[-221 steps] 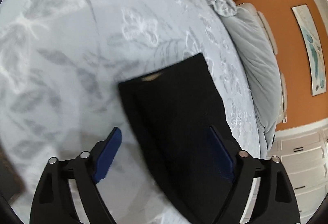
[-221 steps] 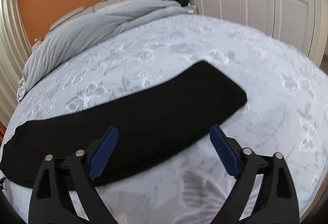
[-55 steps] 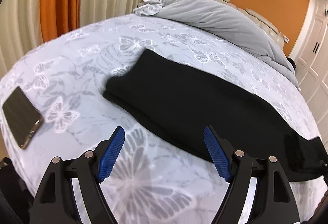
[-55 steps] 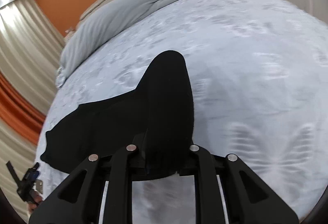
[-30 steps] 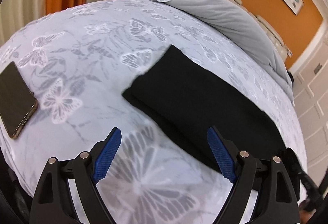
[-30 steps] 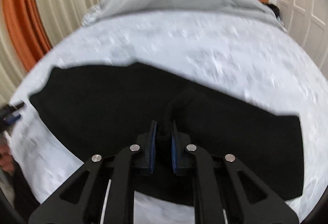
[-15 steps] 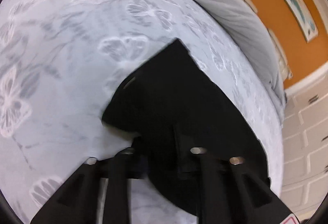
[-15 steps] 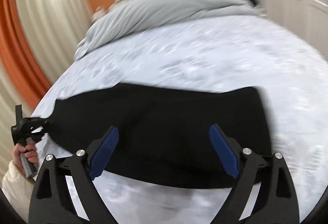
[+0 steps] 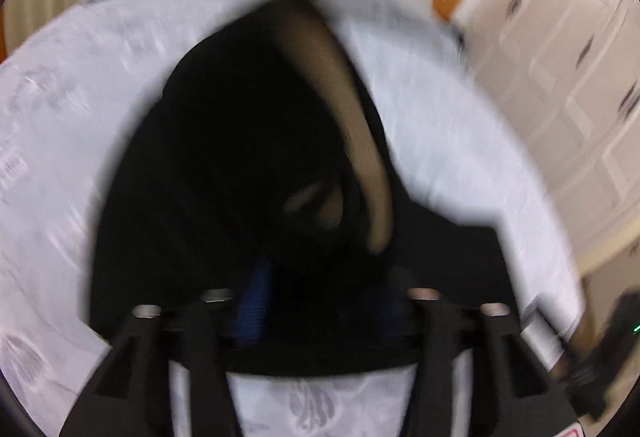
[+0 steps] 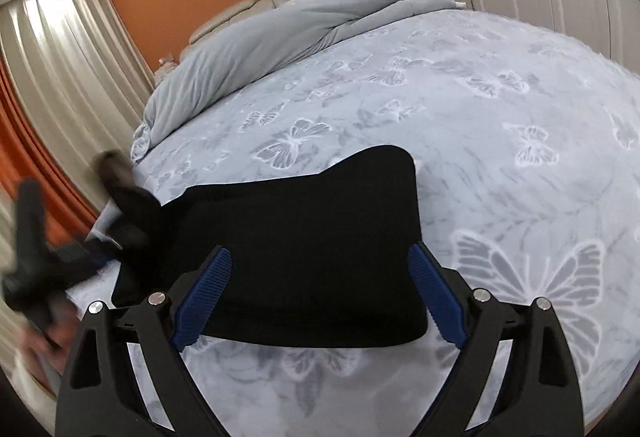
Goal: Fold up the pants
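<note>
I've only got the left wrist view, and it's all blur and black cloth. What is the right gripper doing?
Observer: The right gripper is open and empty, hovering over the near edge of the pants.
Operator: How do the pants lie there?
Observer: Mostly flat on the butterfly bedspread, as a thick black slab with a clean right edge.
Operator: And my end?
Observer: From the right wrist view, that end looks lifted off the bed at the left gripper, whose jaws are opening with cloth between them.
</note>
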### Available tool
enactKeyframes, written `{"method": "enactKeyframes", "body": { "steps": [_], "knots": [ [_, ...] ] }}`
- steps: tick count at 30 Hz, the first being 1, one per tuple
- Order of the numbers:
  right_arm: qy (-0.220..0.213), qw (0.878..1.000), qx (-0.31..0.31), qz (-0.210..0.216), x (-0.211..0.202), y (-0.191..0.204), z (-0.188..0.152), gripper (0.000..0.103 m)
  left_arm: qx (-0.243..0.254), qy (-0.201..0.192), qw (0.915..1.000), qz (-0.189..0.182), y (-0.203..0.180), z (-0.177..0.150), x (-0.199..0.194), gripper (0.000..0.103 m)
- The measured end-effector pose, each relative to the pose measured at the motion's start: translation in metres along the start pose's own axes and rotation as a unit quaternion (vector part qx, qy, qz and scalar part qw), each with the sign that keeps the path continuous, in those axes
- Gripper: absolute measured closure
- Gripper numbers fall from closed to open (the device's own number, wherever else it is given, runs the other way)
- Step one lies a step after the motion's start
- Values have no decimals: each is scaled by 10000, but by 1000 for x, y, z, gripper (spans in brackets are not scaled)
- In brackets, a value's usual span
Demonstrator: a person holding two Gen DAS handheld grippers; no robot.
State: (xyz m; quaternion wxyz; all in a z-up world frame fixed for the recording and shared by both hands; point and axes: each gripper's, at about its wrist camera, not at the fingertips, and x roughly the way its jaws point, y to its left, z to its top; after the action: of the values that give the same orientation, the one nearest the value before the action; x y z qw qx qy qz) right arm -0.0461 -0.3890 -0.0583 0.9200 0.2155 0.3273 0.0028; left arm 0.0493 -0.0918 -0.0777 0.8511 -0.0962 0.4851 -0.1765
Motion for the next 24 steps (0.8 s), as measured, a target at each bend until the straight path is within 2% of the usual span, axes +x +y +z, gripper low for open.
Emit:
{"method": "enactKeyframes", "body": {
  "steps": [1,2,3,5,8,11,16,17,18,19,20,21,24],
  "knots": [
    [21,10000,26,47,1,0,0,15,-1,29,10000,-21,-3,-7,4,49],
    [55,9999,14,115,2,0,-1,15,28,-200,9998,-28,-7,-15,-4,48],
    [92,9998,-24,157,3,2,-1,15,80,-361,9993,-25,-9,-18,-13,37],
    [232,9991,-141,322,10,10,0,14,217,-758,9969,53,-10,-26,-45,22],
    [632,9939,-120,899,35,32,2,14,309,-1175,9923,235,0,-32,-81,20],
    [1039,9849,101,1383,70,65,1,12,190,-1279,9900,568,24,-36,-106,20],
    [1741,9729,378,1478,140,113,-6,12,-512,-1158,9899,640,81,-47,-128,20],
    [1672,9769,256,1303,146,125,-8,22,-617,-1136,9896,631,89,-47,-128,20],
    [1627,9801,48,1139,149,136,-9,59,-697,-1128,9892,625,97,-48,-131,20],
    [1643,9826,-121,855,152,145,-9,61,-765,-1128,9884,668,106,-52,-135,20],
    [1545,9855,-160,682,149,152,-6,73,-795,-1120,9880,708,110,-51,-135,20],
    [1450,9870,-241,651,142,160,-1,78,-815,-1110,9877,736,114,-54,-137,20],
    [1203,9878,-631,755,120,180,14,78,-879,-1106,9871,748,122,-55,-137,20]
  ]
}}
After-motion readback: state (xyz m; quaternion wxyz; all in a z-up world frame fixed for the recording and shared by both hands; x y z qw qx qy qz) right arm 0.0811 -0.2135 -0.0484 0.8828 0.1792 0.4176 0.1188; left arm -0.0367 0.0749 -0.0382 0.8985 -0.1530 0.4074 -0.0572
